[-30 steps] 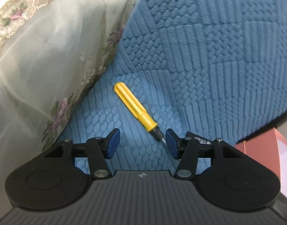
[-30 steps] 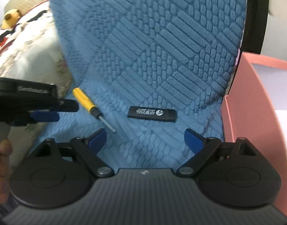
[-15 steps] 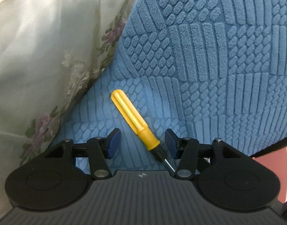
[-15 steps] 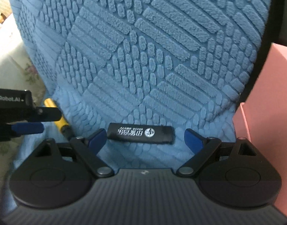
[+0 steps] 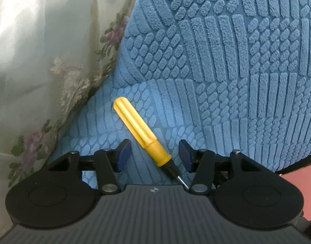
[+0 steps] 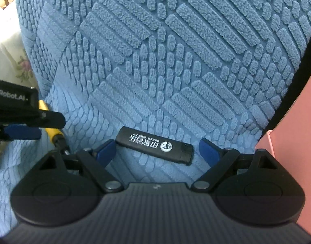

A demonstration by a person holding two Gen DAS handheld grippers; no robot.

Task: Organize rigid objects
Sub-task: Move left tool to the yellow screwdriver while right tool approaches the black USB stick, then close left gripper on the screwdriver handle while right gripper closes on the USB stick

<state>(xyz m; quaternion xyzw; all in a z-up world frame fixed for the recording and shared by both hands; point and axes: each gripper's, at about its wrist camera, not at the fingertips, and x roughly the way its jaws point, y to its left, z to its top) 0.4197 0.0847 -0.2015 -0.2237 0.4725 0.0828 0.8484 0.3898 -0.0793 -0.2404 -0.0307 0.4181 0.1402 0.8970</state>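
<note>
L tool open astride yellow screwdriver | R tool closing, black lighter betw pads, untouched

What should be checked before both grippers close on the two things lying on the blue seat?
1. Screwdriver between left gripper pads: ok, untouched.
2. Lighter between right gripper pads: ok; jaws closing, no contact yet.
3. Lighter fits lengthwise in the gap: ok, barely.
4. Grippers clear of each other: ok.
5. Pink box within reach: ok, beside the seat.
6. Room inside box: cannot tell.
</note>
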